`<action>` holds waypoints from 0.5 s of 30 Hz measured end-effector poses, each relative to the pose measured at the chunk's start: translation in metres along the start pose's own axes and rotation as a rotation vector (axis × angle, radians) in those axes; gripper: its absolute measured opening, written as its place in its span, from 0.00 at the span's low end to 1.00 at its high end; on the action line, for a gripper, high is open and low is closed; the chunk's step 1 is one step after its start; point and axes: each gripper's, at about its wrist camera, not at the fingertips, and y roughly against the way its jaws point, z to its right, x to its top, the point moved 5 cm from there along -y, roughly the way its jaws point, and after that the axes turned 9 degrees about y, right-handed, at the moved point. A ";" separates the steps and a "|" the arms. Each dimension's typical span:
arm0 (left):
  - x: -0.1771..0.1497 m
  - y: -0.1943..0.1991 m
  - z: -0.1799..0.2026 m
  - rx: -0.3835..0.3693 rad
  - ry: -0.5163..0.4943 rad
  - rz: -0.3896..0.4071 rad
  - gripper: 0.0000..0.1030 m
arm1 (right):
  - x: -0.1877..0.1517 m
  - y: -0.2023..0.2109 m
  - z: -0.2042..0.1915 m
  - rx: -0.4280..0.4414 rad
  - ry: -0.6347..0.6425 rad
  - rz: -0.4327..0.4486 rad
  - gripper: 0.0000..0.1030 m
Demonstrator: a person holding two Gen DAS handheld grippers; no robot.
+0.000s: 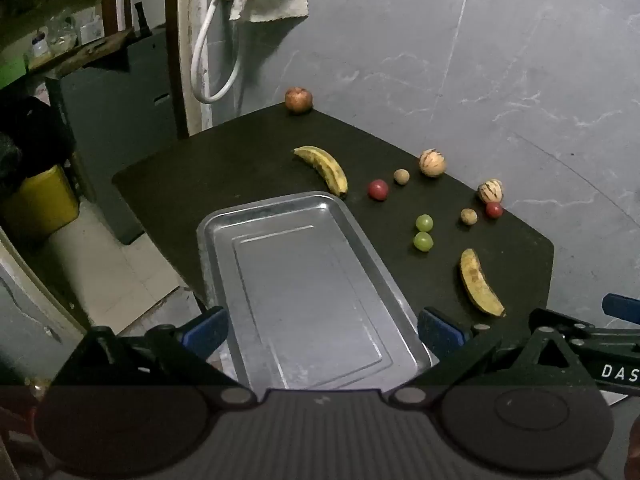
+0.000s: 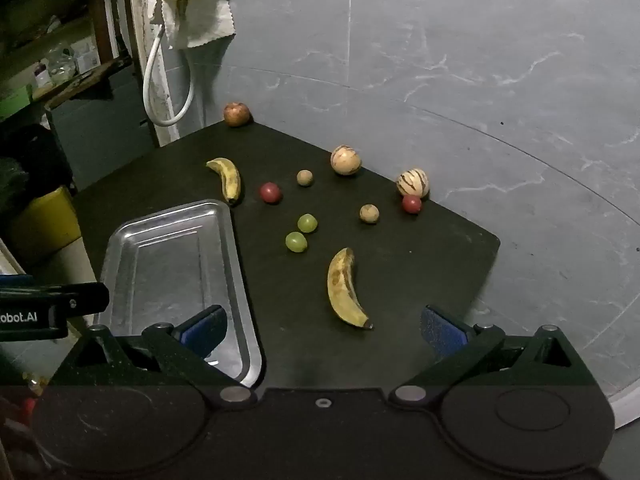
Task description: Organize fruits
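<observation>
So the near banana (image 2: 345, 289) sits right ahead of the right hand-held gripper (image 2: 324, 330), both grippers spread apart and empty.
Its long axis runs roughly along the fingers, tip nearest; tray (image 2: 120, 236) is off left, under the left hand-held gripper (image 1: 322, 332), so right's closer.

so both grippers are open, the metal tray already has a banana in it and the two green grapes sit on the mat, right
Not quite: the rectangular metal tray holds nothing. Both yellow bananas lie on the black mat, as the right wrist view shows. The rest stands.

Left gripper (image 1: 322, 332) and right gripper (image 2: 324, 330) hover side by side, fingers spread.
</observation>
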 end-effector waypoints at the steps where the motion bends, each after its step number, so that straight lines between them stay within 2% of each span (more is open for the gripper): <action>1: 0.000 0.000 0.000 -0.001 0.000 0.000 1.00 | 0.000 0.000 0.000 0.000 0.000 0.002 1.00; 15: -0.002 -0.006 -0.001 0.007 0.005 -0.011 1.00 | 0.000 -0.001 0.000 0.008 -0.007 0.002 1.00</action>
